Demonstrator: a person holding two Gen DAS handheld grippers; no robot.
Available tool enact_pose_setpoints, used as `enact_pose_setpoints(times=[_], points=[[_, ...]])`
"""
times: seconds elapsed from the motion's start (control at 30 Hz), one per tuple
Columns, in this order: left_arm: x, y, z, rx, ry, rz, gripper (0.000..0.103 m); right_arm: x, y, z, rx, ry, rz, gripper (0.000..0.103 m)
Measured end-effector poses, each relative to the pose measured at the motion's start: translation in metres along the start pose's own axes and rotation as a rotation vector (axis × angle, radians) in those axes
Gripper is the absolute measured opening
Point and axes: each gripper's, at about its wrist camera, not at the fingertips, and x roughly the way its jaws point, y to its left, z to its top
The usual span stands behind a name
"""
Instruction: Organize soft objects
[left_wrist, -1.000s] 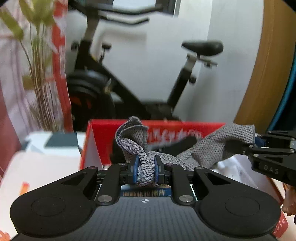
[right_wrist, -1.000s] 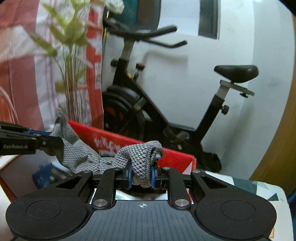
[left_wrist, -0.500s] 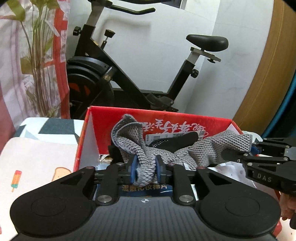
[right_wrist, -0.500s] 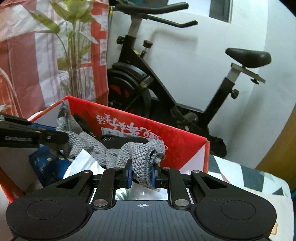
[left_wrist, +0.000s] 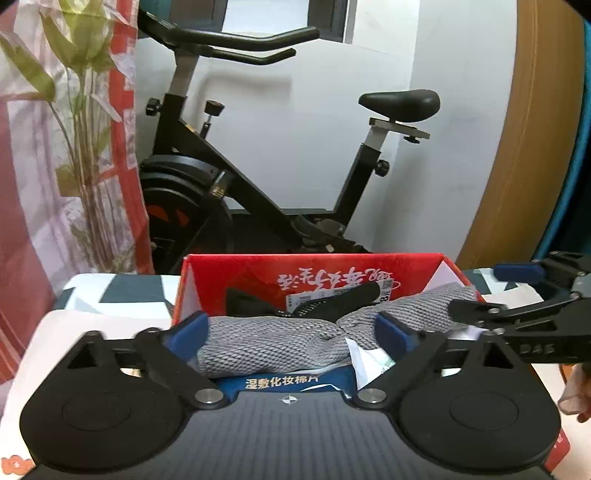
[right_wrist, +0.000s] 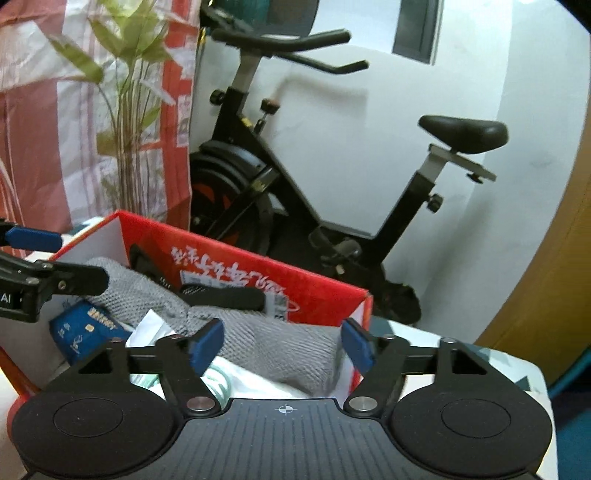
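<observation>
Change since earlier frames: both claws, which had pinched the ends of the grey knitted cloth (left_wrist: 273, 343), had just been opening; the cloth had dropped from a raised, bunched drape to lie slack in the box.
Left claw (left_wrist: 291, 332): released, jaws spread wide; the cloth lay between the blue pads (left_wrist: 186, 328) but they did not press on it.
Right claw (right_wrist: 280, 345): released as well, jaws apart, the cloth's other end lying loose between and beyond them.
Task object: the grey knitted cloth rested inside the open red cardboard box (left_wrist: 314, 264), stretched across it from side to side on top of the other contents.
Box contents: a blue printed packet (right_wrist: 86, 330), white paper or plastic wrapping (right_wrist: 147, 326) and a black grip-dotted item (left_wrist: 332, 301) lay under or behind the cloth; their exact nature could not be told.
Reason for placement: judged as a two-ended carry, each claw taking one end so that the limp fabric cleared the box wall and settled flat rather than in a heap.
Edges: the far red wall rose behind the cloth; the near rim was hidden beneath the claw bodies; the cloth's right end lay close to the right wall.
Open room: space above the box was free for lifting both claws out; the patterned tabletop (left_wrist: 107, 295) lay bare to the left of the box.
Surroundings: a black exercise bike (left_wrist: 280, 206) and a green leafy plant (left_wrist: 81, 147) stood behind, well apart from the box.
</observation>
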Motion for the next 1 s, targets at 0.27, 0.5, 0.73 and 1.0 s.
enact_pose_setpoints(times=[0.27,0.5,0.73,1.0], points=[[-0.024,0.002,0.004,-0.025,-0.016,0.08,0.103,-0.033,-0.025,0.007,0.114,-0.055,-0.003,0.103],[-0.054,0.011,0.009,-0.121,-0.024,0.058,0.103,-0.065,-0.039,0.009,0.216,-0.085,0.019,0.103],[-0.087,-0.004,0.017,-0.109,-0.03,0.168,0.103,-0.106,-0.033,0.009,0.234,-0.129,0.041,0.103],[-0.14,-0.026,0.023,-0.039,-0.095,0.201,0.103,-0.159,-0.02,0.009,0.238,-0.184,0.054,0.103]])
